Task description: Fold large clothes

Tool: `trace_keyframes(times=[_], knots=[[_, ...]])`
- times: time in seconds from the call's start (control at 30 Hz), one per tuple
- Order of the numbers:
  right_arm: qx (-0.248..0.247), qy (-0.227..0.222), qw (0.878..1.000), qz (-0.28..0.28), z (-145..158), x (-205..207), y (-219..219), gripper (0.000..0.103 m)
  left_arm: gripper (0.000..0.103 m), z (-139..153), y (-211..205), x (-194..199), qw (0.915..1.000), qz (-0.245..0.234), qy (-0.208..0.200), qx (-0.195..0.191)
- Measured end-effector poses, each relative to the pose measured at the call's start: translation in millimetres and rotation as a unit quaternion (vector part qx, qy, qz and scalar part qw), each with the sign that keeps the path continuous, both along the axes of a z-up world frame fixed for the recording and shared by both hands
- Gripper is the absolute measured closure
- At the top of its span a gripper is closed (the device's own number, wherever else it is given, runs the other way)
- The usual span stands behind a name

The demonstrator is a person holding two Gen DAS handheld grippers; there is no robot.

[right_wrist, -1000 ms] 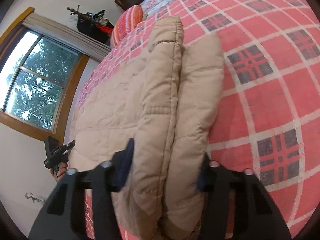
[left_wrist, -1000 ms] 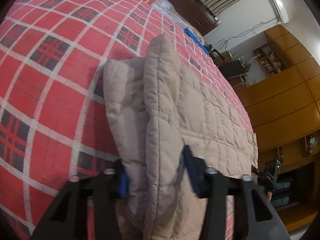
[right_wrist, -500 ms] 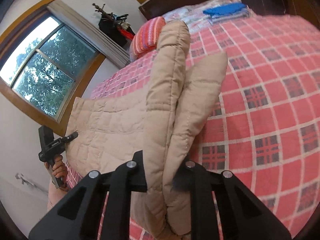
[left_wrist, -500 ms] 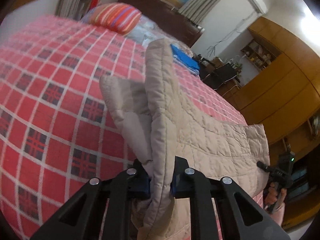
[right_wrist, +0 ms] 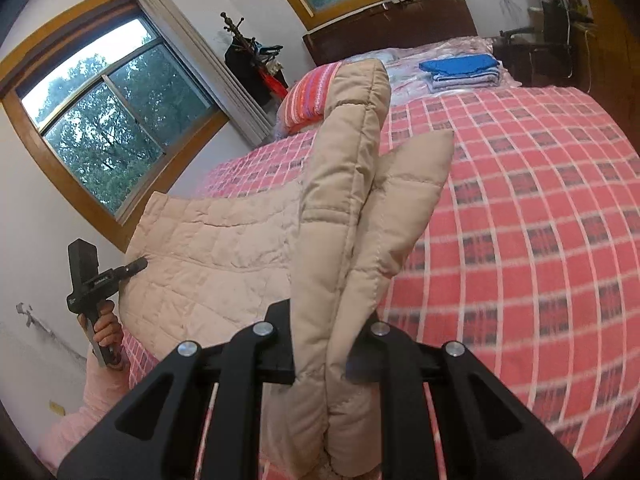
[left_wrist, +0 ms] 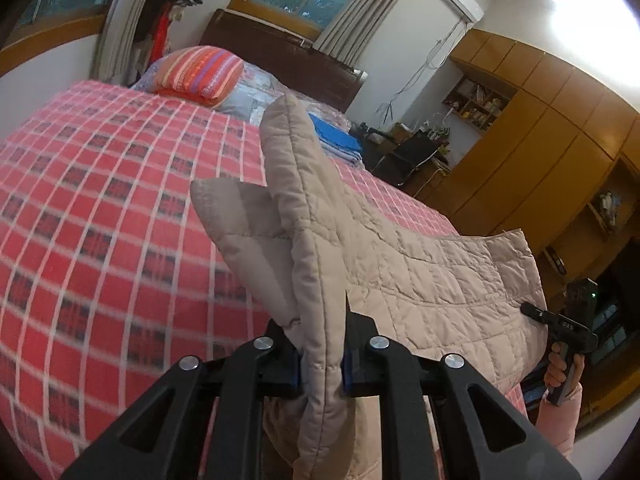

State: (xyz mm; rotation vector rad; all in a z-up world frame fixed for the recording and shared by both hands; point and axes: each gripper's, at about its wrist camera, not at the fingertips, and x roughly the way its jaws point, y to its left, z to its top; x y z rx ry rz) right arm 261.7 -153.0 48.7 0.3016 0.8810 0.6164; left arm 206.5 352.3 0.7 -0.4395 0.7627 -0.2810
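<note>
The beige quilted jacket [left_wrist: 420, 272] fills the lower centre of both wrist views, lifted off the bed [left_wrist: 100, 208] along one edge and stretched between the two grippers, presumably so that edge can be carried over as a single straight line for a fold. The left gripper [left_wrist: 322, 364] has its jaws pressed together on a thick bunch of the padded layers at one end; the right gripper [right_wrist: 322, 354] pinches a like bunch at the other end, each seen small at the far side of the other's view, held in a hand with a pink sleeve. A sleeve or flap juts out stiffly beside each pinch. There are no containers to speak of; toward the upper frame a striped pillow [left_wrist: 200, 72] and a small stack of folded blue cloth [right_wrist: 462, 70] lie near the headboard [left_wrist: 288, 64], well apart from the jacket.
</note>
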Motion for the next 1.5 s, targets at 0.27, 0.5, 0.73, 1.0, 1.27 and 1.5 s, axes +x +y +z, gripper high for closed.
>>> trace_keyframes(times=[0.27, 0.5, 0.73, 1.0, 1.27, 1.5], knots=[[-0.009, 0.037, 0.999, -0.001, -50, -51, -7, 0.089, 0.088, -58, -3, -47, 0.9992, -0.006, 0.038, 0.009], [-0.004, 0.107, 0.994, -0.028, -122, -47, -17, 0.087, 0.084, -117, 3, -50, 0.9958, 0.019, 0.089, 0.014], [0.004, 0.127, 0.991, -0.037, -152, -41, -19, 0.081, 0.074, -134, 0, -54, 0.9953, 0.024, 0.084, 0.042], [-0.008, 0.134, 0.989, -0.06, -151, -50, -18, 0.053, 0.056, -129, -4, -62, 0.9922, 0.038, 0.094, 0.074], [-0.043, 0.071, 0.991, -0.103, -98, -55, -35, 0.053, 0.049, -74, 9, -93, 0.9854, 0.09, 0.048, 0.136], [-0.086, 0.045, 0.99, -0.107, -70, -20, -12, 0.049, 0.043, -44, -46, -88, 0.987, 0.047, 0.024, 0.151]])
